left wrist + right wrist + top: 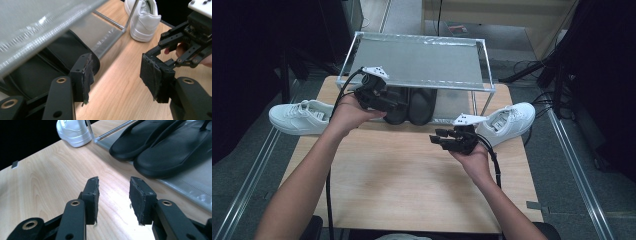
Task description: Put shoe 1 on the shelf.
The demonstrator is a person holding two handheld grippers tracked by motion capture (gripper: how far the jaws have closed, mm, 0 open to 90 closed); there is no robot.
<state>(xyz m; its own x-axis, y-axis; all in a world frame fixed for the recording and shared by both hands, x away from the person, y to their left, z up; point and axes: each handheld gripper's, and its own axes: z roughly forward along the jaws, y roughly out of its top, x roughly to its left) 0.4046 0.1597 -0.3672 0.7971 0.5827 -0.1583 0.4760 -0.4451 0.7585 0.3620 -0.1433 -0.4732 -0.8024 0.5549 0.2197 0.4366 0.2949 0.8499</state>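
Observation:
Two black slippers (414, 105) lie side by side on the lower shelf of a metal rack (412, 60). Their heels (160, 147) stick out over the shelf's front edge. My left gripper (398, 104) is open just in front of the left slipper (42, 72); its left pad (85, 75) is beside the heel, and only table shows between the jaws. My right gripper (438, 137) is open and empty above the table, pointing left, a little in front of the rack. In its own view the right gripper (116, 197) has bare wood between its pads.
One white sneaker (297, 117) lies at the table's left edge and another (509, 120) at the right, beside the rack's leg. The wooden table (402, 175) stretches toward the person. The rack's upper shelf (32, 27) hangs over the slippers.

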